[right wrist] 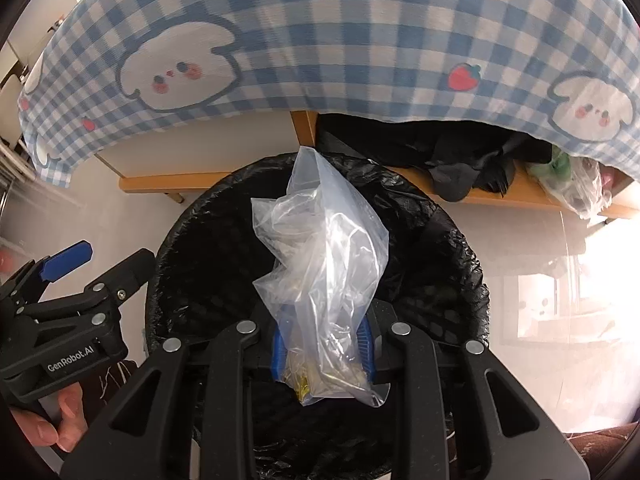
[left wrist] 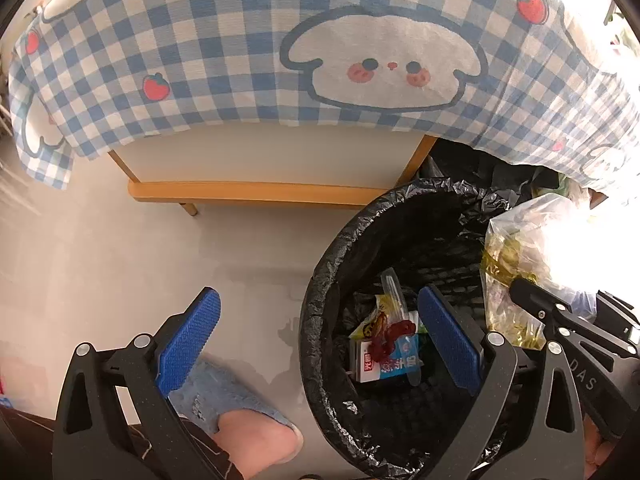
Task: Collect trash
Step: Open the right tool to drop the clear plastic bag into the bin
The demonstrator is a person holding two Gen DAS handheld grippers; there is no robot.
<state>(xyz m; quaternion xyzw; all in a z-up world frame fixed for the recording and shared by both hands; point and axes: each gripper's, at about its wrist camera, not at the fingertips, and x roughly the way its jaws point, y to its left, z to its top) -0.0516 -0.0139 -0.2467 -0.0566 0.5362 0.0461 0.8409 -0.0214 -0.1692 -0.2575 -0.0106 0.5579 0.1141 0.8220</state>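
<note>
My right gripper (right wrist: 324, 350) is clamped narrow on a crumpled clear plastic bag (right wrist: 324, 264), its blue ribbed pads pinching the lower part where yellowish scraps sit; the rest of the film balloons up in front of the lens and hides much of the view ahead. Directly beneath the bag is the round trash bin (right wrist: 460, 280), a mesh-walled basket lined with a crinkly, glossy black bag folded over its rim. From my left wrist view the bin's floor (left wrist: 360, 408) shows a small white-and-blue drink carton (left wrist: 384, 360), a yellow snack wrapper (left wrist: 370, 322) and a dark red scrap lying on top of them. My left gripper (left wrist: 320, 342) stands wide open and empty, one blue pad over the pale floor, the other over the bin's mouth. Behind the bin hangs a blue-and-white checked tablecloth (right wrist: 360, 32) printed with white cartoon puppies and strawberries, draped over a light wooden table frame (left wrist: 256, 191). On the low wooden shelf (right wrist: 520, 196) under it lie rumpled black bags and a clear bag with green contents. A fuzzy blue slipper (left wrist: 224, 396) on my foot sits just beside the bin.
</note>
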